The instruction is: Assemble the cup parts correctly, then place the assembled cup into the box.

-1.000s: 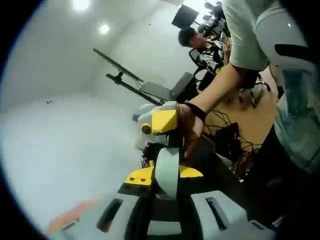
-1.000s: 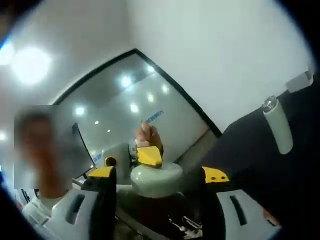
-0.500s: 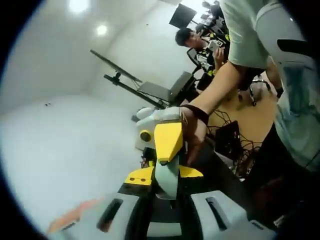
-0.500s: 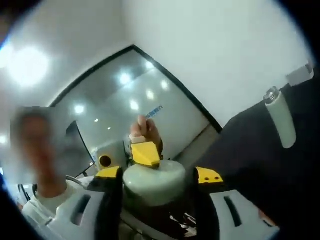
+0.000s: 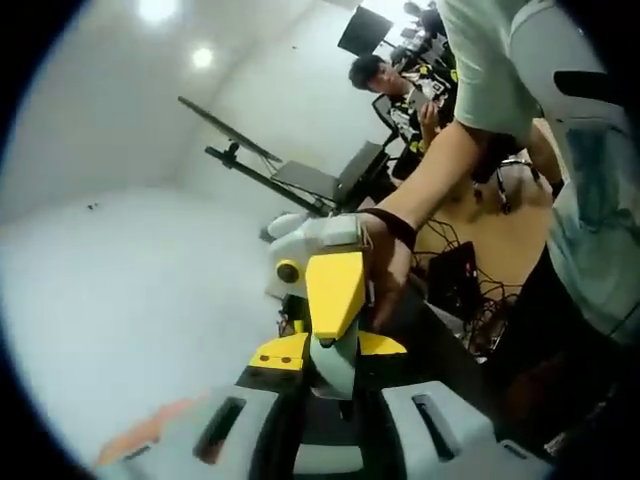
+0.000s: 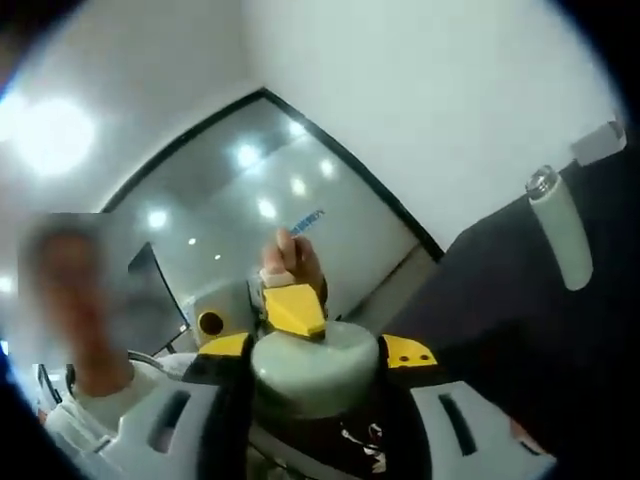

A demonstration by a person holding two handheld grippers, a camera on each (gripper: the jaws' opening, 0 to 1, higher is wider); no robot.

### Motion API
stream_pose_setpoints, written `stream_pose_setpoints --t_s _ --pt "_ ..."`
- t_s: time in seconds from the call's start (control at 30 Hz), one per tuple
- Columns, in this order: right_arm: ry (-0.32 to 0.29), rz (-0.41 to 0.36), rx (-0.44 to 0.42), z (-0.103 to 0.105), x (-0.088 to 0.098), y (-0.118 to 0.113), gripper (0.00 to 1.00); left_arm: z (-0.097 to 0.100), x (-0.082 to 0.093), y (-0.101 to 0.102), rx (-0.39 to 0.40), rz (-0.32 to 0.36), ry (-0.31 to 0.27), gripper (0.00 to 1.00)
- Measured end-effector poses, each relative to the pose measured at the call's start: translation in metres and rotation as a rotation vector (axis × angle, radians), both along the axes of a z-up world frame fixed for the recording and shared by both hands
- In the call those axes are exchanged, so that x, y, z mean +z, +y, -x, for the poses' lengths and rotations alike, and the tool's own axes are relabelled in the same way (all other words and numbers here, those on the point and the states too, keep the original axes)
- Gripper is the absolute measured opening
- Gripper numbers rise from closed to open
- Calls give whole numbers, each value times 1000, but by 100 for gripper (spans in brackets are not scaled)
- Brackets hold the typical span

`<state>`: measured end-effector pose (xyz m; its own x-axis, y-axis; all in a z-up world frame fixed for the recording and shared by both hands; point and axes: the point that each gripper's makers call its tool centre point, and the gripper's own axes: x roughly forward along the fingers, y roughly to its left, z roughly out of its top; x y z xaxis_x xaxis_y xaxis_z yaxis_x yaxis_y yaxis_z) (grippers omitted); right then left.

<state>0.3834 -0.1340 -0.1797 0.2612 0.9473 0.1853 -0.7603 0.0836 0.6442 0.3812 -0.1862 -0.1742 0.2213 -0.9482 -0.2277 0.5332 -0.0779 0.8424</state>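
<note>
Smooth, glossy pale-green plastic cup lid [image 6: 312,362]; matt cup body [image 6: 561,240].

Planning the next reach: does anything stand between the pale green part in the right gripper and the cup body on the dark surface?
Nothing visible does. The right gripper clamps the pale green part. The cup body sits off to the view's right on the dark surface, with bare surface between them.

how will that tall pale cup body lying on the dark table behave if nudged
The cup body is a smooth cylinder lying on its side on the dark table, so it would probably roll. Its finish looks slick and rigid, likely sliding rather than flexing.
</note>
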Motion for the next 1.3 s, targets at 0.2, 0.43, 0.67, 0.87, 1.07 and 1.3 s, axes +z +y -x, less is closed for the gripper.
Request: stream_pose_setpoints --t_s 0.2,0.43,0.67,0.87,1.07,1.3 --pt "19 -15 -39 -10 -1 -11 46 -4 -3 3 -34 39 208 43" --pt "-91 28 -186 -29 -2 -46 46 -51 9 28 -33 241 659 54" --pt "-76 5 -270 -50 -12 -77 46 -149 0 58 96 510 955 64" --pt "-155 47 -354 -68 -19 -96 46 -209 -55 52 205 524 996 72" --pt "-217 116 -401 -89 -26 -101 46 -254 -88 33 222 534 1065 93" --pt "-213 125 -418 -113 -38 -106 46 -284 -120 10 266 468 1047 87"
